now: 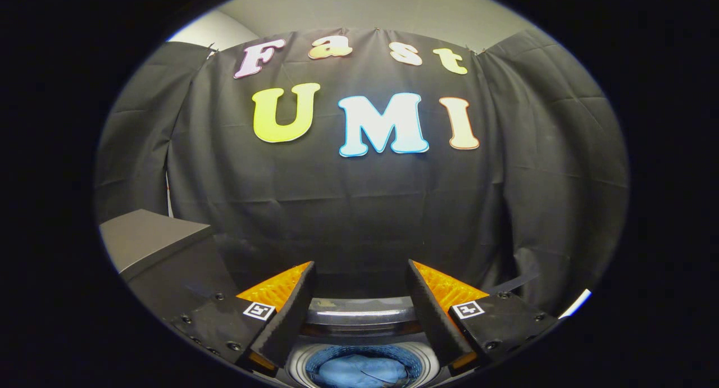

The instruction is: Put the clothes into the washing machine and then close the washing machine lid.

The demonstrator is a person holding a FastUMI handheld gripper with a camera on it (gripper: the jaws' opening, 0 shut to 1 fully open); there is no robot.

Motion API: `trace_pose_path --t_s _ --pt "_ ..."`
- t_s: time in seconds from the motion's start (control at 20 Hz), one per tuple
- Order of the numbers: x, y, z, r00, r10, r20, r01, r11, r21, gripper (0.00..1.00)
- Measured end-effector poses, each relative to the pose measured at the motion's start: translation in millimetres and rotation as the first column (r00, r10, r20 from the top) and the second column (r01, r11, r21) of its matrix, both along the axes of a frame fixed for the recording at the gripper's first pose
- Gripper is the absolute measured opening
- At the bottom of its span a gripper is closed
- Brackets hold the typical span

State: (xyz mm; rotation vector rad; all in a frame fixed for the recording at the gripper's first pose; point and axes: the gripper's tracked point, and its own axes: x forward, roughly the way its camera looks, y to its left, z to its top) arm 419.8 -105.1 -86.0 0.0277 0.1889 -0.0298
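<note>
Backdrop: black cloth wall [359, 208] hanging in folds beyond the tongs, with a pale wall or ceiling showing above its top edge.
Side furniture: grey box-like unit [149, 239] with a flat top, off to the left of the left finger; what it is cannot be told.
Tongs: tongs [359, 298] spread wide apart, nothing held between the fingers; both fingers point forward toward the cloth wall.
Washing machine: washing machine [362, 315] seen from above, its round mouth directly below and between the fingers; a chrome-like rim band lies just ahead of the mouth.
Clothes: blue clothes [359, 371] lying inside the drum, below the gap between the fingers and nearer the camera than the fingertips; no long axis can be told from the bunched patch on show.
Lid: not identified with certainty; the curved band between the fingers may belong to it or to the rim.
Key relation: the drum mouth sits beneath the tongs, not ahead of them, so the lid must be sought around the rim, probably on the far side.
Task stage (judgement): clothes appear loaded; closing the lid appears to remain.
Risk (judgement): open fingers may catch the rim when lowered.
</note>
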Motion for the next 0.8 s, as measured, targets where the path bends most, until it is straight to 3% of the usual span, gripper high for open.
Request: trace_pose_path --t_s 0.45,0.8 --pt "-30.5 -2.1 -22.6 0.999 -0.001 -0.032 0.001 1.000 0.001 0.99" --pt "-73.8 -1.1 -79.1 0.991 0.001 -0.137 0.000 1.000 0.004 0.99"
